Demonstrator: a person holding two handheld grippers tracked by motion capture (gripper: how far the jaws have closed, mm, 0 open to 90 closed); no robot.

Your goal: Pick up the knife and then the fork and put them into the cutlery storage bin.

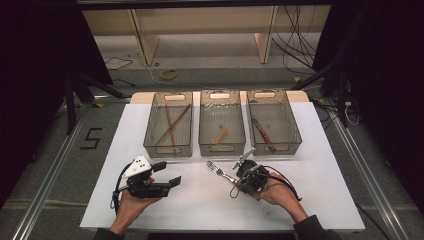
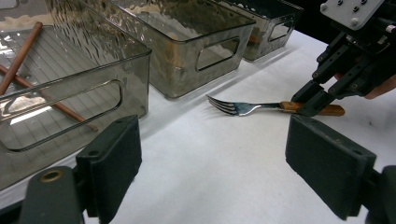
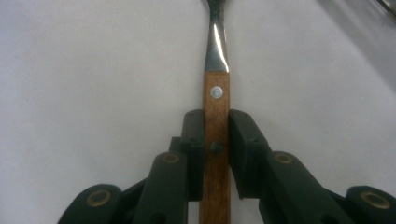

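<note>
**A:** What is the biggest thing in front of the person?

**B:** A white table (image 1: pixel 200 200), with dark floor around it. Along its far side three clear plastic bins sit in a row, close together. The left bin (image 1: pixel 169 145) holds long brown chopsticks (image 1: pixel 170 125) lying crossed. The middle bin (image 1: pixel 222 146) holds one small wooden piece (image 1: pixel 220 135); I cannot tell what it is. The right bin (image 1: pixel 274 145) holds a knife (image 1: pixel 263 134) with a reddish handle.

**A:** And the hands?

**B:** Two forearms come in from the near edge, each hand holding a black gripper. The left gripper (image 1: pixel 170 175) hovers over bare table in front of the left bin, its jaws spread wide with nothing between them. The right gripper (image 1: pixel 239 170) is near the table's middle, in front of the middle and right bins.

**A:** Is the right one holding anything?

**B:** Yes. Its jaws are pressed against both sides of the wooden handle of a fork (image 1: pixel 219 171). In the right gripper view the handle (image 3: pixel 215 140) runs straight out between the two jaws, with a silver rivet showing just past them.

**A:** Where exactly is the fork?

**B:** It is low at the table, just in front of the middle bin, tines pointing toward the left gripper. I cannot tell whether it touches the surface.
</note>
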